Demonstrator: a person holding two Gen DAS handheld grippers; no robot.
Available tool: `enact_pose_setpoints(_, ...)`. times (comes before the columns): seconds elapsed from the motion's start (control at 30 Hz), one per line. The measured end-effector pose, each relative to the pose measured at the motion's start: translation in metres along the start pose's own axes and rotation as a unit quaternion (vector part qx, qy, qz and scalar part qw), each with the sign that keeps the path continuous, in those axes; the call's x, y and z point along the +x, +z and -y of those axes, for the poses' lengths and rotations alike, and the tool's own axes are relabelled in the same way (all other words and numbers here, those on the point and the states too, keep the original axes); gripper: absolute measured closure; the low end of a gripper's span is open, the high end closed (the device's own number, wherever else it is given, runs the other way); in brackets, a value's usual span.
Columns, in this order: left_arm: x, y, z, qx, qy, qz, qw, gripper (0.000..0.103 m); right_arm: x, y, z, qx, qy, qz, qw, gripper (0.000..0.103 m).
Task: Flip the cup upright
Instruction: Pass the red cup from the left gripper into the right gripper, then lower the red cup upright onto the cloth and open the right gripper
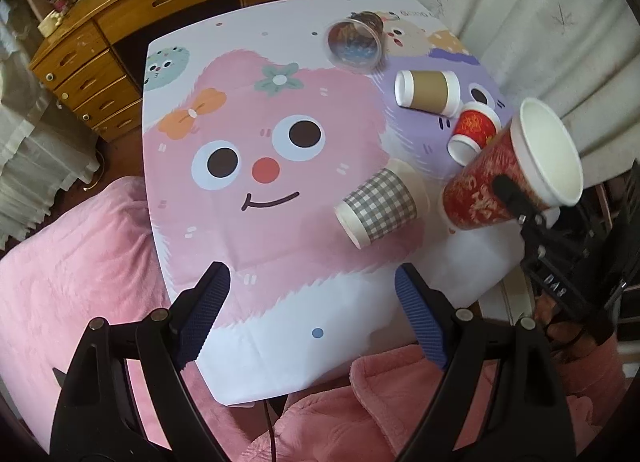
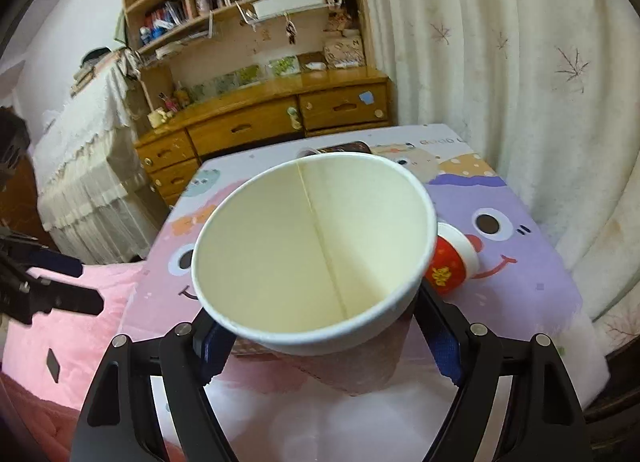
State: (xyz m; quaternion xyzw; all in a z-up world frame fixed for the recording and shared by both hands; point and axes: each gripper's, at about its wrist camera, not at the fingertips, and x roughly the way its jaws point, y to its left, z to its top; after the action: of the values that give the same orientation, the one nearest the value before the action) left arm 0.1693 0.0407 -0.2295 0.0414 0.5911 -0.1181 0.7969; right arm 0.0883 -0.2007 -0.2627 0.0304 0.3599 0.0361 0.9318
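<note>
My right gripper (image 2: pixel 320 342) is shut on a large red paper cup (image 2: pixel 312 246), mouth tilted up toward the camera, held just above the table. The left wrist view shows that cup (image 1: pixel 500 178) tilted at the table's right side in the right gripper (image 1: pixel 516 202). My left gripper (image 1: pixel 312 314) is open and empty above the table's near edge. Lying on their sides: a checked cup (image 1: pixel 380 206), a small red cup (image 1: pixel 474 130), also in the right wrist view (image 2: pixel 450 262), a brown cup (image 1: pixel 428 92) and a clear plastic cup (image 1: pixel 354 44).
The table (image 1: pixel 280 302) has a cartoon cloth. Pink blankets (image 1: pixel 80 282) lie to the left and in front. A wooden dresser (image 1: pixel 132 22) stands behind, and a white curtain (image 1: pixel 520 22) hangs to the right.
</note>
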Motion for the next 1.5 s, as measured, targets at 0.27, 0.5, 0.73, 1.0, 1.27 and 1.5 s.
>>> enact_pose_setpoints(0.27, 0.004, -0.007, -0.002, -0.013, -0.032, 0.006, 0.9994, 0.020, 0.022, -0.018, -0.011, -0.003, 0.005, -0.019, 1.000, 0.020)
enact_pose_setpoints(0.5, 0.007, -0.011, 0.011, -0.007, -0.063, 0.007, 0.9980, 0.020, 0.047, -0.031, -0.020, -0.042, -0.024, -0.077, 0.996, 0.012)
enact_pose_setpoints(0.73, 0.003, -0.011, 0.031, -0.029, -0.070, 0.018, 0.9970, 0.020, 0.052, -0.051, -0.021, -0.075, -0.010, -0.136, 0.988, 0.010)
enact_pose_setpoints(1.0, -0.012, -0.029, 0.064, -0.086, -0.059, 0.026, 0.9942, 0.020, 0.018, -0.062, 0.016, -0.073, 0.004, -0.202, 0.977, 0.010)
enact_pose_setpoints(1.27, -0.062, -0.057, 0.116, -0.134, -0.047, 0.090, 0.9858, 0.020, -0.057, -0.030, 0.065, 0.021, 0.066, -0.219, 0.973, 0.001)
enact_pose_setpoints(1.5, -0.121, -0.080, 0.149, -0.162, -0.042, 0.145, 0.9752, 0.020, -0.123, 0.017, 0.081, 0.067, 0.110, -0.211, 0.969, 0.001)
